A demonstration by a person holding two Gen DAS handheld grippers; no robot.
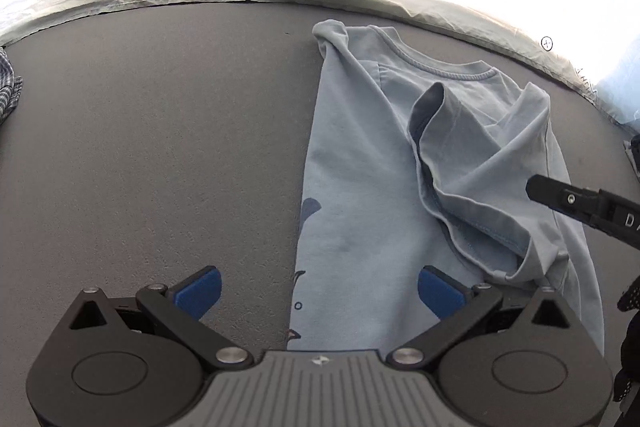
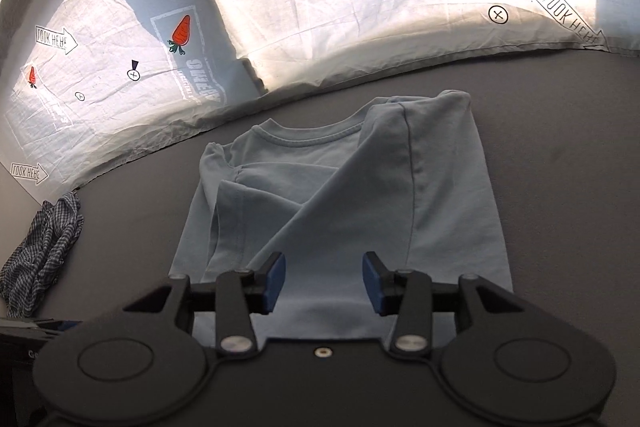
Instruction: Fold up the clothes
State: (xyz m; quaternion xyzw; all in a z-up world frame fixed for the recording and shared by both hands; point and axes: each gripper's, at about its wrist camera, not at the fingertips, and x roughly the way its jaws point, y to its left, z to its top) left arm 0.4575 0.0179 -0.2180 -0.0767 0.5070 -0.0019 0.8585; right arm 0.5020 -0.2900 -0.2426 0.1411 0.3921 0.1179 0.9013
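The light-blue T-shirt (image 2: 344, 195) lies on the grey table (image 1: 160, 147), near its far edge, both sides and sleeves already turned in over the middle; a checked garment (image 2: 44, 247) waits bunched well apart at the table's edge. The left hand-held gripper (image 1: 318, 293) hovers with jaws wide over the shirt's side edge, holding nothing; the right hand-held gripper (image 2: 324, 283) stands part open above the hem, nothing pinched. The lengthwise fold looks done — next, probably, each takes a hem corner and carries it toward the collar; the loose sleeve may slide.
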